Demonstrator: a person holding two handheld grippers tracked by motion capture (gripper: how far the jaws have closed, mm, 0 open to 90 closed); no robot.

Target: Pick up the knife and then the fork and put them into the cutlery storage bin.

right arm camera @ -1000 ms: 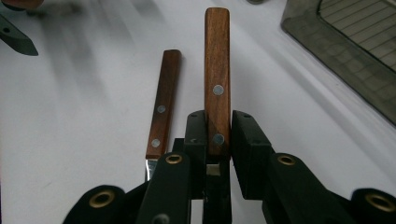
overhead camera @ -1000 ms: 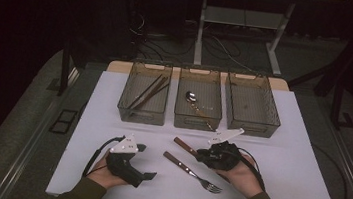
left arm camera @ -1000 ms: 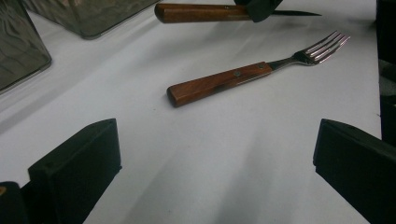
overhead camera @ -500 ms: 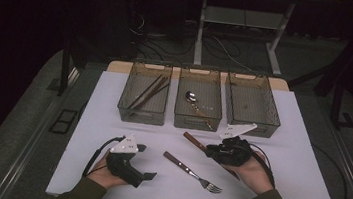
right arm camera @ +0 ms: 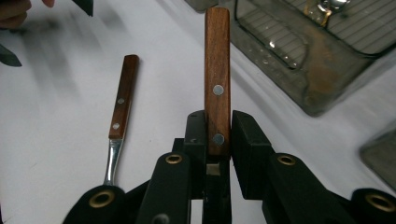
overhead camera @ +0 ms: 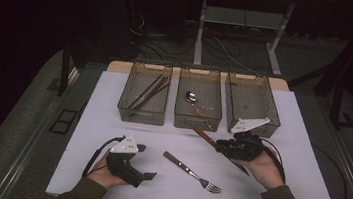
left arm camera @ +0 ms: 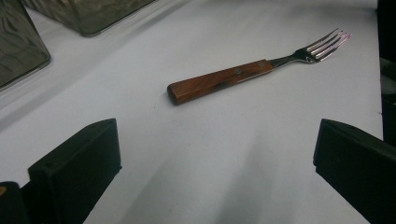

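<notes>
The right hand-held gripper (right arm camera: 218, 135) is clamped on a wooden-handled knife (right arm camera: 217, 79), lifted just before the empty right bin (overhead camera: 252, 100); keep the handle level, clear the rim, then release inside.

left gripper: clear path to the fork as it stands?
Probably yes. The left gripper has open jaws aimed at the fork, with bare table between them. The right gripper, shut on a knife, is off to the side.

Dark room; white table (overhead camera: 305, 144) on grey carpet (overhead camera: 20, 132), cables (overhead camera: 220, 46) behind.
</notes>
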